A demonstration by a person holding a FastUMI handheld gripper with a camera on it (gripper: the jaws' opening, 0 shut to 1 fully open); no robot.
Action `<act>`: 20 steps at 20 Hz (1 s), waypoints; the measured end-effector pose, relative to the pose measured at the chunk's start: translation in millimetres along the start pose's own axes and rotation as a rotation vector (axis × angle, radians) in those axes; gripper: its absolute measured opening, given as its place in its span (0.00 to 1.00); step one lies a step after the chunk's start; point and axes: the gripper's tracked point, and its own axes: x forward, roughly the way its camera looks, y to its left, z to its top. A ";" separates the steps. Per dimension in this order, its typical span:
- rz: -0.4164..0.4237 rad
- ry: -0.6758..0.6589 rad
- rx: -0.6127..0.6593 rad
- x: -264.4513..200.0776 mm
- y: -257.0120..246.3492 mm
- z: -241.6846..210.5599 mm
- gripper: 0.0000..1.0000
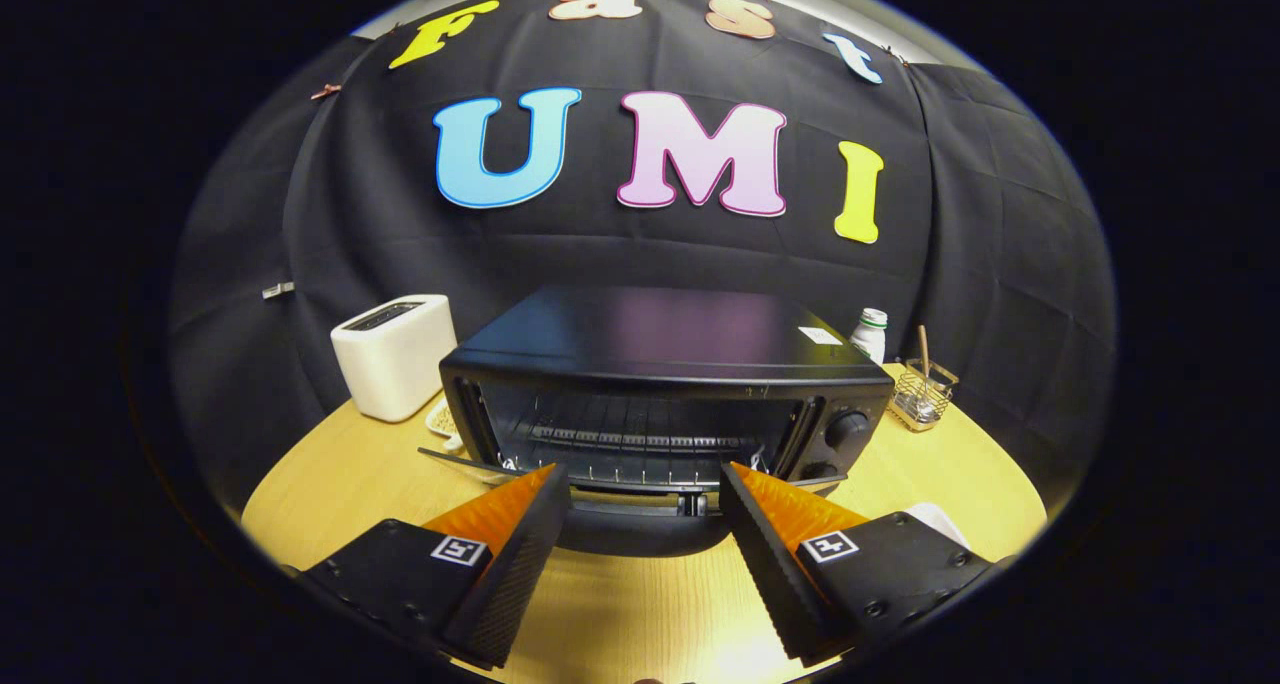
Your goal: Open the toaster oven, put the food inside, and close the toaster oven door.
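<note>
Your gripper [645,489] is spread wide and holds nothing. The toaster oven [665,384] sits just ahead of the fingers on the round wooden table [350,474], its door [640,524] already dropped open between the tips, rack bare. So opening looks done; loading and closing remain. I cannot make out the food: only a pale edge [940,519] shows behind your right finger.
</note>
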 end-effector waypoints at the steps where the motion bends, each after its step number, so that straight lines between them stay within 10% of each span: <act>1: 0.003 0.011 -0.005 -3.6 0.6 -6.7 0.98; 13: 0.082 0.273 -0.138 -31.2 -1.3 -110.5 0.99; 20: 0.069 0.251 -0.123 -50.6 -50.2 -95.8 0.99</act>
